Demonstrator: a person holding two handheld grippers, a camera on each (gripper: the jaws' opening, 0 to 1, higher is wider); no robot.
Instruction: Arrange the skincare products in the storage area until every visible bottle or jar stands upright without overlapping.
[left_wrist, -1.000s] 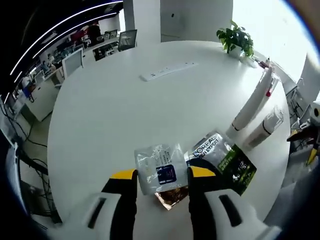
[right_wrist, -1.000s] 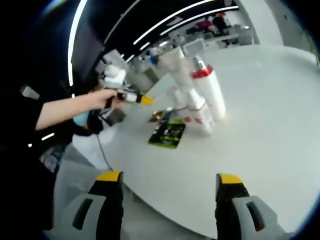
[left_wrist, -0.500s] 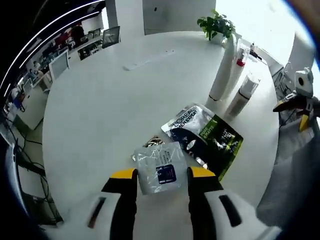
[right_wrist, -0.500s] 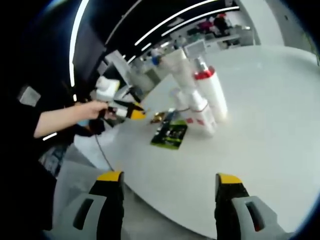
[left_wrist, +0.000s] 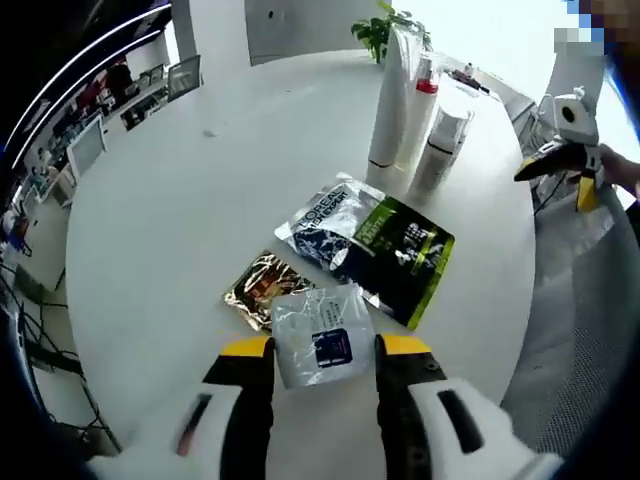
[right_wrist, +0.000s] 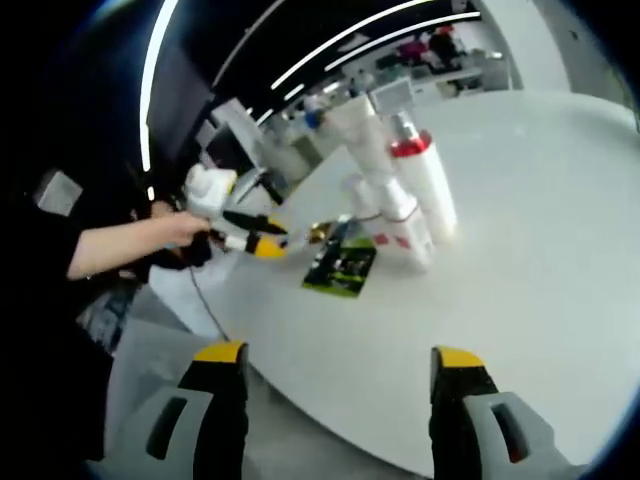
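Left claw (left_wrist: 325, 347) pinching clear sachet (left_wrist: 320, 337), right claw (right_wrist: 332, 357) wide open

Left gripper (left_wrist: 325, 348): white body, black jaws, yellow tips.
Right gripper (right_wrist: 339, 360): white body, black jaws with slots, yellow tips.
Sleeve (right_wrist: 40, 225): black, short, on the person's arm.

sachets (left_wrist: 372, 245) lie before upright bottles (left_wrist: 408, 100) on table (left_wrist: 180, 200).

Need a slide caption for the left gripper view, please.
Left gripper holding a clear sachet above foil packets on the white table.
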